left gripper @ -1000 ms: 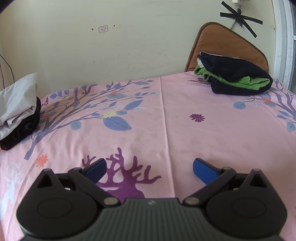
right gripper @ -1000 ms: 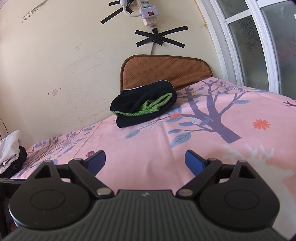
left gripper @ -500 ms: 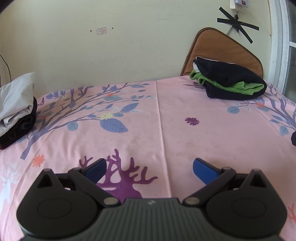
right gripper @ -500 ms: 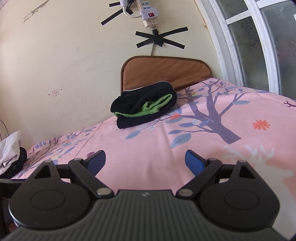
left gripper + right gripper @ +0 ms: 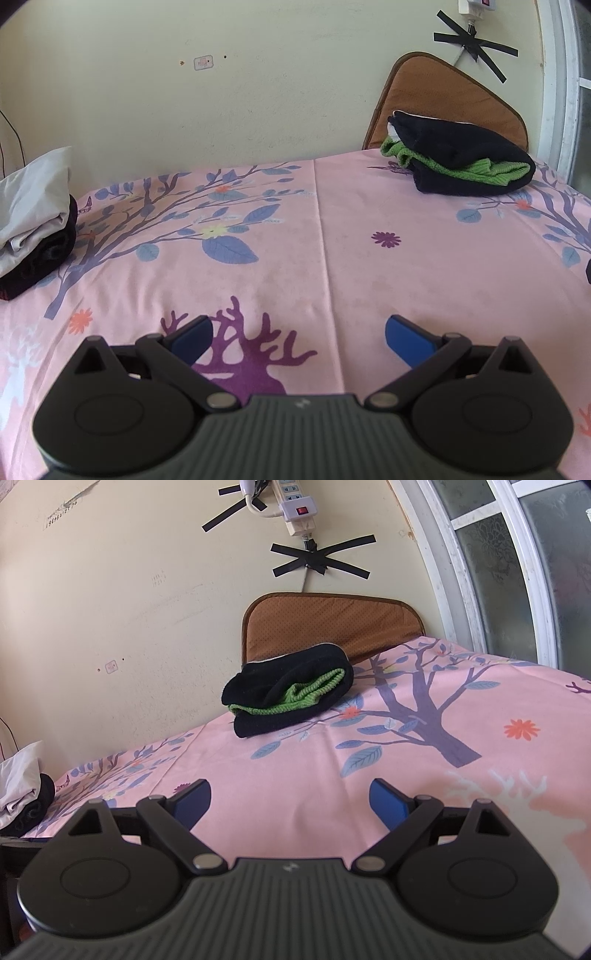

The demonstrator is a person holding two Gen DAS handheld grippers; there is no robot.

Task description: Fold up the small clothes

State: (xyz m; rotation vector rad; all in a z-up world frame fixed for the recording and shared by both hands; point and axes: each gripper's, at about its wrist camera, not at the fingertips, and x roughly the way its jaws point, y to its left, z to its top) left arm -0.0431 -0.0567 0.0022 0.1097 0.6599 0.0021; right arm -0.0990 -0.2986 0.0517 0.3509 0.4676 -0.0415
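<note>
A folded pile of black and green clothes (image 5: 465,162) (image 5: 291,698) lies at the far right of the pink flowered bed sheet (image 5: 295,258) (image 5: 369,775), in front of a brown cushion. A second pile, white cloth over black (image 5: 33,214) (image 5: 22,797), sits at the far left edge. My left gripper (image 5: 299,336) hovers open above the sheet's middle, nothing between its blue fingers. My right gripper (image 5: 290,797) is open too, empty, low over the sheet and well short of the black and green pile.
A brown cushion (image 5: 443,99) (image 5: 332,624) leans on the cream wall behind the bed. A taped power strip (image 5: 299,509) hangs above it. A white window frame (image 5: 480,572) lines the right side. A dark object (image 5: 588,271) shows at the left view's right edge.
The left wrist view has shifted a little, so the black and green pile sits slightly further left and lower. The right gripper has barely moved. Both stay open.
</note>
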